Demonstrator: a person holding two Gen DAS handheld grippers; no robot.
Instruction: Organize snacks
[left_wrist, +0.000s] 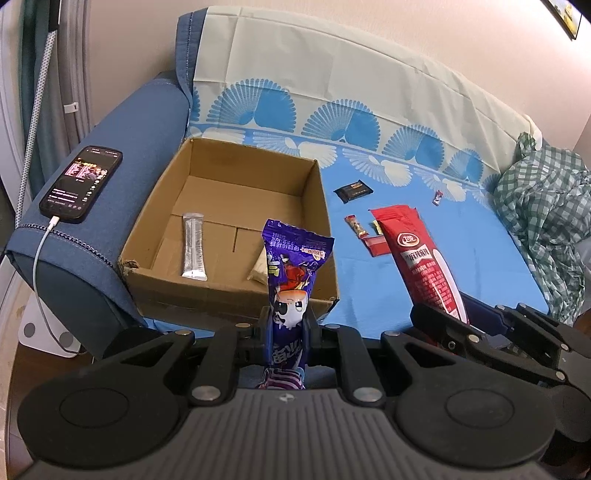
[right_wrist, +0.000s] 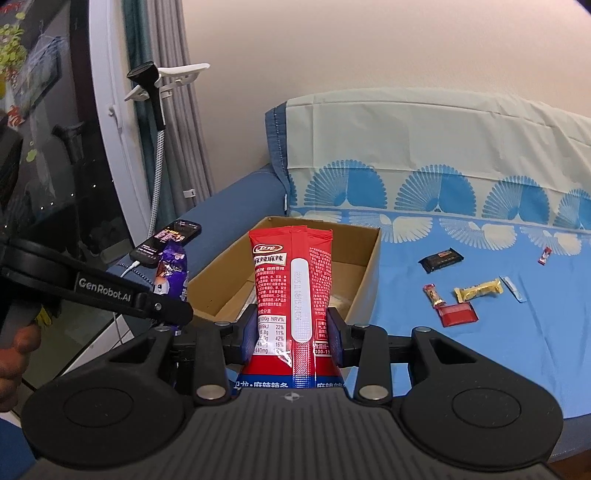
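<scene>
My left gripper (left_wrist: 289, 326) is shut on a purple snack packet (left_wrist: 291, 273) that stands upright just in front of the open cardboard box (left_wrist: 155, 221). Inside the box lie a silver stick sachet (left_wrist: 194, 245) and a pale packet (left_wrist: 258, 271). To the right, my right gripper (right_wrist: 291, 334) is shut on a red snack bag (right_wrist: 291, 280), held upright near the box (right_wrist: 365, 266). Loose on the blue sheet lie a black wrapper (right_wrist: 440, 259), a yellow candy (right_wrist: 478, 290), a flat red packet (right_wrist: 457, 314) and several small sweets.
A phone (left_wrist: 82, 184) on a charging cable rests on the blue sofa armrest, left of the box. A green checked cloth (left_wrist: 546, 221) is heaped at the sofa's right end. A person's hand (right_wrist: 14, 354) holds the left gripper. Curtains and a dark glass panel stand to the left.
</scene>
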